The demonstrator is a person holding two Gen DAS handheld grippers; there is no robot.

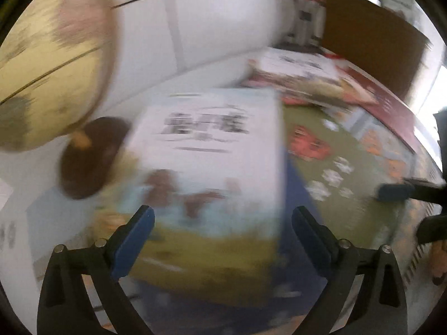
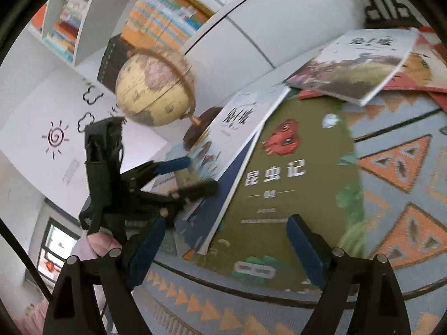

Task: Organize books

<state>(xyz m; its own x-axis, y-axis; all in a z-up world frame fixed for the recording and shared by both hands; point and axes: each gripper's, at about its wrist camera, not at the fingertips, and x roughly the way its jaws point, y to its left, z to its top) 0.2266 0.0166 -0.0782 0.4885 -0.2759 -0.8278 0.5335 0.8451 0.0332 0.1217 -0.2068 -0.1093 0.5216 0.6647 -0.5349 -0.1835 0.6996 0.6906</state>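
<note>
Several picture books lie scattered on a patterned rug (image 2: 391, 145) with orange triangles, in front of a curved white cabinet (image 2: 251, 28); a cream-coloured globe (image 2: 152, 89) on a dark wooden base stands at the rug's edge, and shelves packed with books (image 2: 164, 22) rise behind it. The left gripper (image 2: 192, 174) has its jaws spread wide around the lower edge of a white-covered book (image 2: 240, 122) that sits tilted, propped on a dark blue book (image 2: 223, 195); its pads are not seen pressing on the cover, so nothing is firmly held, though its own view is badly blurred. The right gripper (image 2: 226, 251) hovers with its jaws wide apart and nothing between them, low over a large olive-green book (image 2: 304, 150) with a red insect on its cover, lying flat on the rug just beside the propped white one. Farther back, a second white-covered book (image 2: 354, 61) rests on top of red books (image 2: 413, 83) near the cabinet.
</note>
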